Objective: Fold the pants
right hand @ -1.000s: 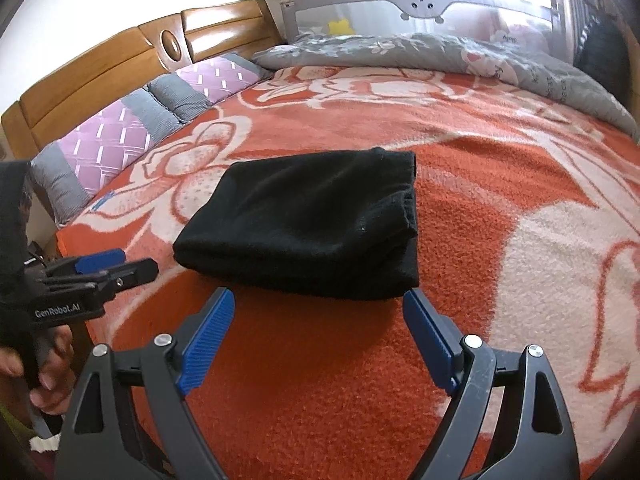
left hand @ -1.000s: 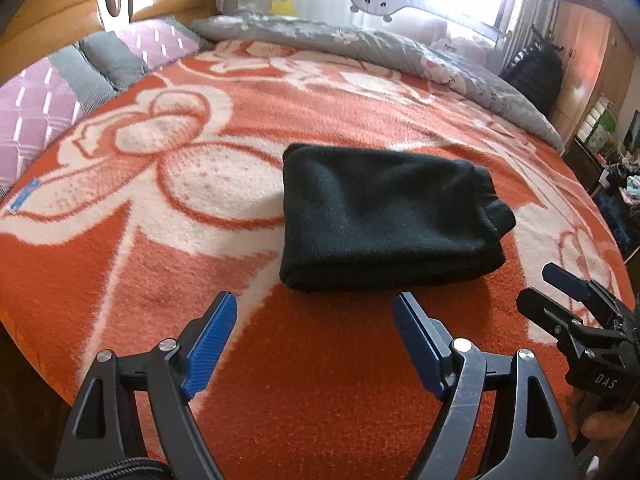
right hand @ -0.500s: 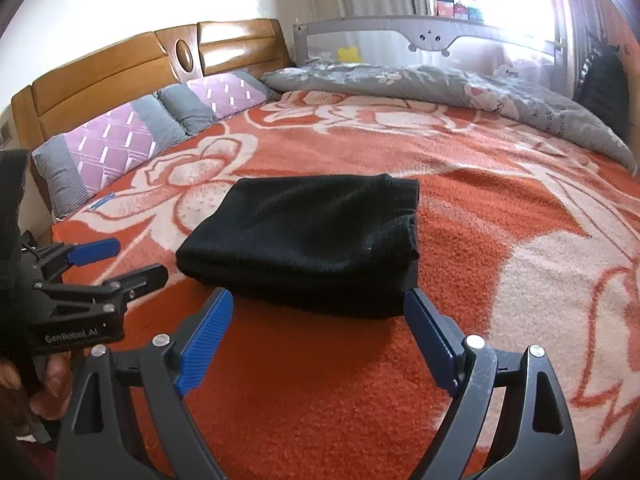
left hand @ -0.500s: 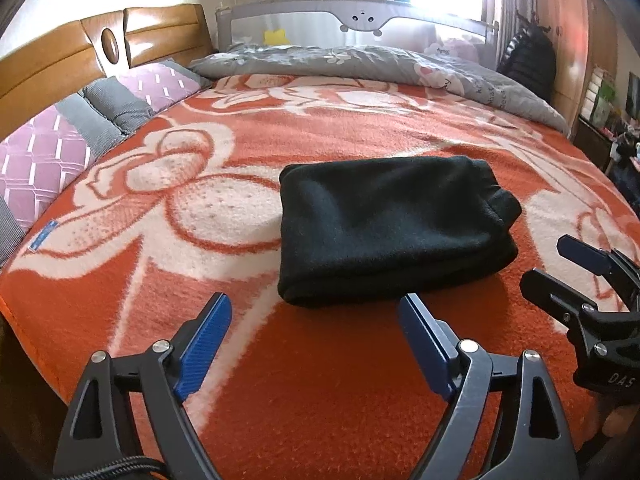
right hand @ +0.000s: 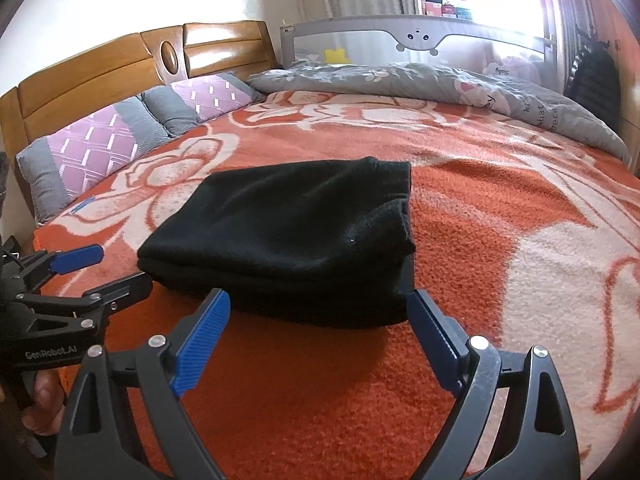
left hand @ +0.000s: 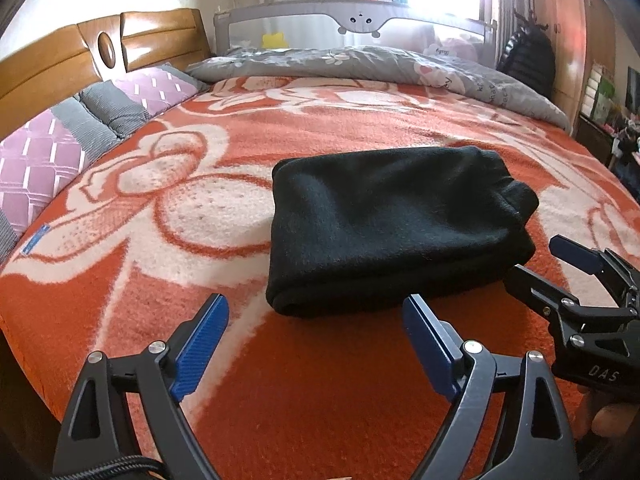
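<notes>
The black pants (left hand: 392, 224) lie folded into a thick rectangle on the orange and white flowered blanket (left hand: 280, 380); they also show in the right wrist view (right hand: 288, 236). My left gripper (left hand: 316, 344) is open and empty, just short of the bundle's near edge. My right gripper (right hand: 320, 340) is open and empty, close to the bundle's near edge. The right gripper also shows at the right of the left wrist view (left hand: 560, 276), and the left gripper at the left of the right wrist view (right hand: 100, 268).
Purple and grey pillows (right hand: 120, 136) line the wooden headboard (right hand: 120, 64) on the left. A grey quilt (right hand: 440, 80) lies along the far side under a grey bed rail (right hand: 416, 36). A dark jacket (left hand: 532, 64) hangs at the far right.
Both grippers have tilted up and shifted slightly, so the room behind shows more. The folded pants have not moved. Both grippers stay open.
</notes>
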Demonstrator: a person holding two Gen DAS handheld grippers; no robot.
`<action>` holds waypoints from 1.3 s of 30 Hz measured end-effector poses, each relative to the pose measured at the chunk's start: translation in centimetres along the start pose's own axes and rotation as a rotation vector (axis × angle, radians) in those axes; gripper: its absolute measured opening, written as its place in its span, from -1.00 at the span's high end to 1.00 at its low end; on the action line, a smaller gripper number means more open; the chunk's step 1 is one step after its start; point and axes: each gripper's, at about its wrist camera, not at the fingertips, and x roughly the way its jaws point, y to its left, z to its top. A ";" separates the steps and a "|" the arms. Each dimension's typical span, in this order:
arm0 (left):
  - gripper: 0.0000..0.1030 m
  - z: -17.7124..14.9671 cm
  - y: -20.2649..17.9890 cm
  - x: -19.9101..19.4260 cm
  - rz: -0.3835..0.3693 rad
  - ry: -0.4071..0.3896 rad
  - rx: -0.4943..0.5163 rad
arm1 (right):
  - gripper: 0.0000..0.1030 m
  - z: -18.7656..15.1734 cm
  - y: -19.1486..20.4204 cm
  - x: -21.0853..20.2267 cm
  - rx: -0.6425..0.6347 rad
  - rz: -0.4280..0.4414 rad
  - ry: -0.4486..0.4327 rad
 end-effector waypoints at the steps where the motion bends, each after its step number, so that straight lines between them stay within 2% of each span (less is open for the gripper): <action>1: -0.73 0.0 0.0 0.2 -0.002 0.003 0.003 | -0.76 -0.1 0.1 0.2 -0.001 0.003 0.001; 16: -0.75 0.7 0.3 1.0 0.011 0.004 -0.020 | -0.76 -0.2 -0.2 1.4 0.001 0.010 0.025; 39: -0.76 0.9 0.7 0.8 0.016 -0.012 -0.037 | -0.76 0.2 1.1 0.9 -0.051 0.015 -0.008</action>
